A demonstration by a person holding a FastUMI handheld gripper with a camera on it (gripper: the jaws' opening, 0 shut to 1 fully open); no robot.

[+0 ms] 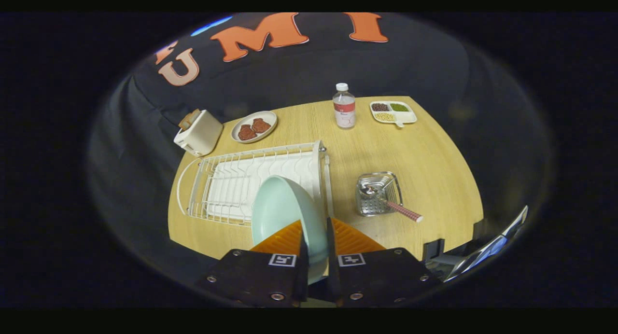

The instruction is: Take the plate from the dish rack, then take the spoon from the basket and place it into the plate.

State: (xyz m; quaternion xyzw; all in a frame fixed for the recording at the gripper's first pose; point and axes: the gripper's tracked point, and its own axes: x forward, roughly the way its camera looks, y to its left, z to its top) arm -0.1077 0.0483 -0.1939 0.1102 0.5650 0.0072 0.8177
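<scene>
Plate point(285, 213) is held on edge between the tongs point(316, 237), both fingers pressed on its rim, so the tongs are clamped on the plate. It is carried upright, probably because that is how it stood in the slots of the dish rack point(231, 179); it is seen in front of the rack's near corner, and whether it is fully clear of the wires cannot be told. Beside the rack, on the bare tabletop point(434, 179), the basket point(379, 194) is set with the spoon point(386, 201) propped in it, handle hanging out over the rim, which leaves an easy place to grip. Beyond the rack a toaster point(198, 131), a dish of food point(254, 126), a bottle point(344, 106) and a divided tray point(393, 112) are noted. Judgement: the plate must be laid flat before the spoon is fetched.
</scene>
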